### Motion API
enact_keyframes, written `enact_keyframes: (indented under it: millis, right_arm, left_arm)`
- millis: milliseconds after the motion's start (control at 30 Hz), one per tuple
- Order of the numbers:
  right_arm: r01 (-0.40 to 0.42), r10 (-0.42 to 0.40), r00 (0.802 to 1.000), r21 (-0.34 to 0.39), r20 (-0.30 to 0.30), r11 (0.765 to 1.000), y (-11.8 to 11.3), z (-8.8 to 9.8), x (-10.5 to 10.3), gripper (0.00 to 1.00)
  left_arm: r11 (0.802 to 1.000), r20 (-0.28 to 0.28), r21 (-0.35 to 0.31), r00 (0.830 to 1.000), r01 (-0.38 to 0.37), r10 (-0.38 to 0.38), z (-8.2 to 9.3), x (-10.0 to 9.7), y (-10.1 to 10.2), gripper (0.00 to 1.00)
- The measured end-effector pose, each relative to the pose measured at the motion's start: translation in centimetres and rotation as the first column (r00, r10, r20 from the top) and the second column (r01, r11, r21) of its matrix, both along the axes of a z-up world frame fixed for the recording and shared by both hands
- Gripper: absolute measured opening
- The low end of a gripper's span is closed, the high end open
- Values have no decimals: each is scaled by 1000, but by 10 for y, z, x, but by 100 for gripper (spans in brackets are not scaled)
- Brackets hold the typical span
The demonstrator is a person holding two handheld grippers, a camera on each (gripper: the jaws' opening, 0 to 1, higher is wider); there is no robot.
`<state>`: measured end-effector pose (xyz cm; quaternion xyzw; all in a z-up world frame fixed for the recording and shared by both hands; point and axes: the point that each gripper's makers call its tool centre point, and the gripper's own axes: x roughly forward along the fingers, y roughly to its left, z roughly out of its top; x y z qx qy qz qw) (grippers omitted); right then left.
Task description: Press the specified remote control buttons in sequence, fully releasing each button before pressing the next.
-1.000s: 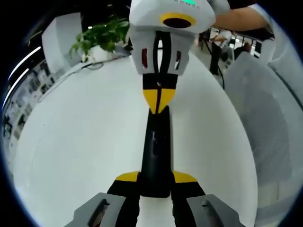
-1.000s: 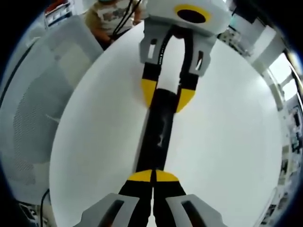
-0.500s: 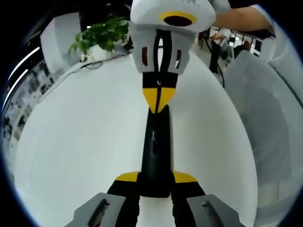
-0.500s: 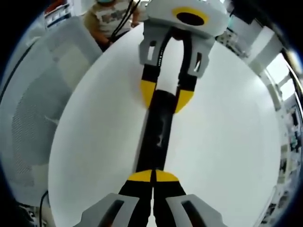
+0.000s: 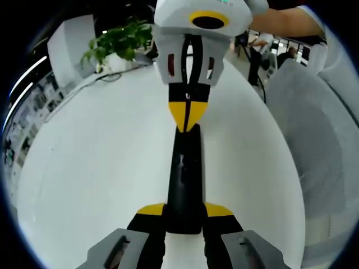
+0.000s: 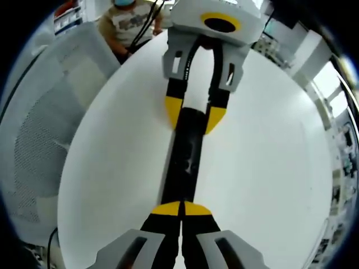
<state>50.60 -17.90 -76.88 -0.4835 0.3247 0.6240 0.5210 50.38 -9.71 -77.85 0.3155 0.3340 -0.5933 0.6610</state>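
A slim black remote (image 5: 184, 179) lies lengthwise on the round white table (image 5: 95, 162). My left gripper (image 5: 184, 210) is shut on its near end, one yellow-tipped finger on each side. My right gripper (image 5: 186, 117) comes in from the top of the left gripper view, shut, its joined yellow tips meeting the remote's far end. In the right gripper view my right gripper (image 6: 180, 209) stands shut over the near end of the remote (image 6: 188, 157), and my left gripper (image 6: 193, 117) clamps the far end. Whether the tips bear down on a button cannot be told.
A potted green plant (image 5: 120, 42) and a cable (image 5: 106, 78) sit at the table's far edge. A grey mesh chair (image 5: 320, 145) stands beside the table, also the chair (image 6: 45, 129) in the right gripper view. A seated person (image 6: 129, 19) is beyond the table (image 6: 269, 162).
My right gripper's shut tips have drawn back a little along the remote. The left gripper's hold and the remote are unchanged.
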Motion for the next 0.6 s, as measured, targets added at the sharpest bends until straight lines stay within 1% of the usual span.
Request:
enact_keyframes:
  millis: [267, 600]
  right_arm:
    - [2, -2, 1000, 8, -2, 1000, 1, 3, -2, 0]
    - [4, -4, 1000, 17, -1, 1000, 3, 14, -2, 0]
  left_arm:
    - [1000, -1, 5, 1000, 0, 0, 1, -1, 0, 24]
    - [1000, 1, 13, 1000, 2, -2, 0, 0, 0, 24]
